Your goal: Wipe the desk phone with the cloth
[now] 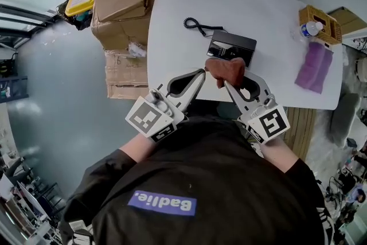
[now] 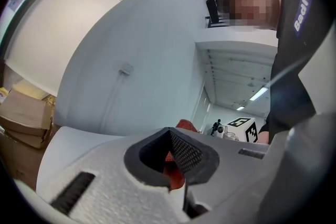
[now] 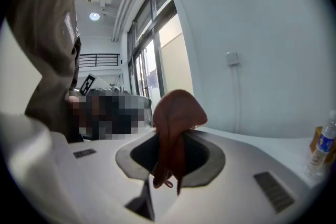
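Just ahead of my jaws sits the phone [image 1: 231, 46]. My right gripper [image 1: 229, 83] is clamped on the bunched cloth [image 1: 226, 69], and my left gripper [image 1: 200, 73] pinches a corner. That thin pinch could slip, or the wad could drag the phone and snag its cord [image 1: 195, 24].

A white tabletop [image 1: 269, 14] with rounded corners carried a few things, well spread out. A black desk phone [image 1: 231, 46] lay flat near the middle, closer to the near edge, and its coiled cord [image 1: 198, 25] trailed across the bare surface towards the far left. At the right end, a purple cloth [image 1: 314, 67] lay crumpled near the edge. Beyond it, at the far right corner, stood a woven basket [image 1: 328, 27], with a clear bottle [image 1: 308, 28] at its left side. Cardboard boxes [image 1: 123, 14] were stacked on the grey floor [image 1: 57, 94] against the tabletop's left edge.
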